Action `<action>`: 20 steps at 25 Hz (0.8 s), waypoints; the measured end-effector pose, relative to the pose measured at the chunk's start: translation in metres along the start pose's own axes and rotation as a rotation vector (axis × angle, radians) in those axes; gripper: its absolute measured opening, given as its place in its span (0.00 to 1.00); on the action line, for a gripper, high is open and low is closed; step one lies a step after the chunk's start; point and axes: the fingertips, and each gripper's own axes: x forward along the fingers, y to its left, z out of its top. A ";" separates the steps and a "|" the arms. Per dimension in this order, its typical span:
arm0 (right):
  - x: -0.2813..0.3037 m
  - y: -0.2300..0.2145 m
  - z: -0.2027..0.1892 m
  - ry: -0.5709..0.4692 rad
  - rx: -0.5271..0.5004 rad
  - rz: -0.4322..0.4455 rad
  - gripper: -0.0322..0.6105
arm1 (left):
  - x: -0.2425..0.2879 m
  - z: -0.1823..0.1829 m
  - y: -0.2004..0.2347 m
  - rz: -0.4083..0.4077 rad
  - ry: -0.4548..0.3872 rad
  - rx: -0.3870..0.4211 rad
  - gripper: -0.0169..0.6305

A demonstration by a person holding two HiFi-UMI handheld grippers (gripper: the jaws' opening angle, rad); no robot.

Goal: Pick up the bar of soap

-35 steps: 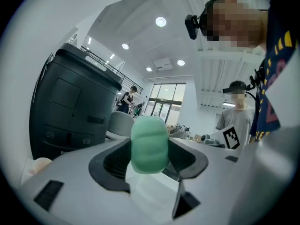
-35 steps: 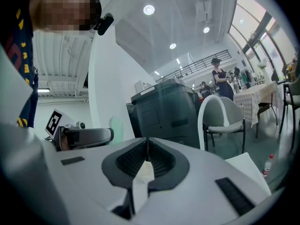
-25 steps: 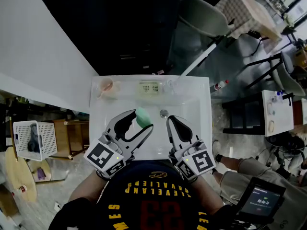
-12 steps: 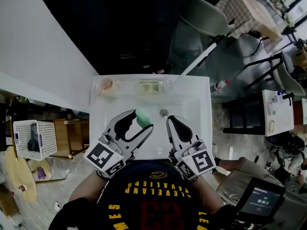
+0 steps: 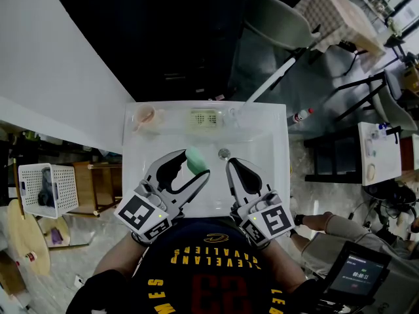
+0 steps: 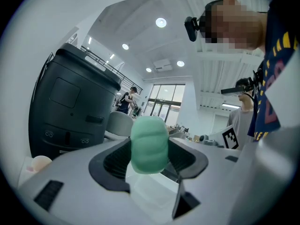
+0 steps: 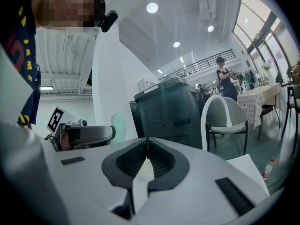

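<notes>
Pale green bar of soap [image 5: 193,157] clamped in the left gripper [image 5: 195,163], whose jaws stand wide apart with their ribbed pads pressing on the bar's two broad faces; in the left gripper view the bar [image 6: 149,144] stands on end between the pads, its rounded top rising above them. The bar sits over the white sink [image 5: 265,142], just left of the drain [image 5: 224,154] and nearer than the empty soap dish [image 5: 203,118] on the far rim. The right gripper [image 5: 230,165] hovers beside it on the right, jaws closed tip to tip on nothing, as the right gripper view [image 7: 146,156] confirms. Handling, as a judgement: the bar looks small, light and stiff, but smooth and probably slippery if damp, with curved edges that could squirt out under a hard pinch. The safest hold is across the flat faces near the middle, as here, with moderate pressure.
</notes>
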 end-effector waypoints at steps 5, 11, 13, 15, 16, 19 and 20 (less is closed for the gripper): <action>0.001 0.002 0.000 0.000 0.000 0.006 0.09 | -0.001 -0.001 0.000 -0.001 0.004 0.001 0.43; 0.001 0.002 -0.002 0.005 0.009 0.003 0.09 | -0.002 -0.001 0.001 -0.002 0.002 0.002 0.43; 0.001 0.002 -0.002 0.006 0.010 0.003 0.09 | -0.002 0.000 0.001 -0.003 0.001 0.002 0.43; 0.001 0.003 -0.002 0.004 0.007 0.006 0.09 | -0.002 0.000 0.000 -0.004 0.001 0.004 0.43; 0.001 0.003 -0.002 0.002 0.006 0.007 0.09 | -0.002 -0.001 0.001 -0.005 0.001 0.004 0.43; 0.001 0.002 -0.002 0.000 0.006 0.007 0.09 | -0.002 -0.001 0.001 -0.006 0.002 0.005 0.43; 0.002 0.002 -0.002 0.000 0.006 0.007 0.09 | -0.002 -0.001 0.001 -0.007 0.003 0.005 0.43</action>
